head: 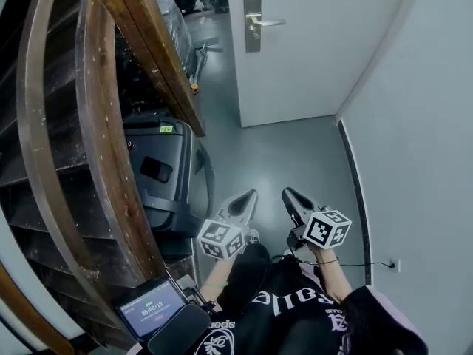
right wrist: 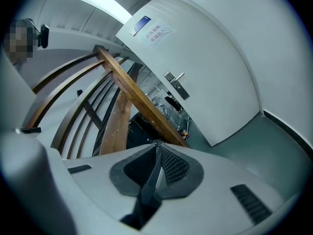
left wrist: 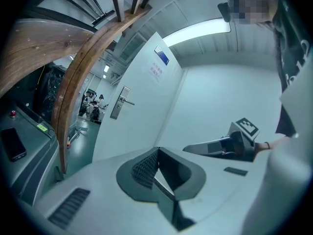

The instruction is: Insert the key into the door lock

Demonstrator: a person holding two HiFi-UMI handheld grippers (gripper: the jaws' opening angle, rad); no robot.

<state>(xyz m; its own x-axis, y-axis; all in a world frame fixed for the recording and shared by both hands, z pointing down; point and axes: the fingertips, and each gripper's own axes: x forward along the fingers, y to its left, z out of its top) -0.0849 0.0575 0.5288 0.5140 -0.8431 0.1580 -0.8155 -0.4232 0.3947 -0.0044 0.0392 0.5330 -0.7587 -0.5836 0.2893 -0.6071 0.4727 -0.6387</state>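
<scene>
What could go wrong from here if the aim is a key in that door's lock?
No key shows: the left gripper and the right gripper both have jaws together with nothing visible between them, so there may be nothing to insert.
The door's lock plate is far ahead, and the wooden stair rail leans in beside the path, so a gripper might knock it.

— How many doors do you see?
— One door [head: 310,50], one lever handle [head: 266,22], one phone [head: 156,169], one wall socket [head: 392,265].
— And grippers?
— Two, both mine: left gripper [head: 250,195], right gripper [head: 288,194], each carrying one marker cube [head: 221,239].
</scene>
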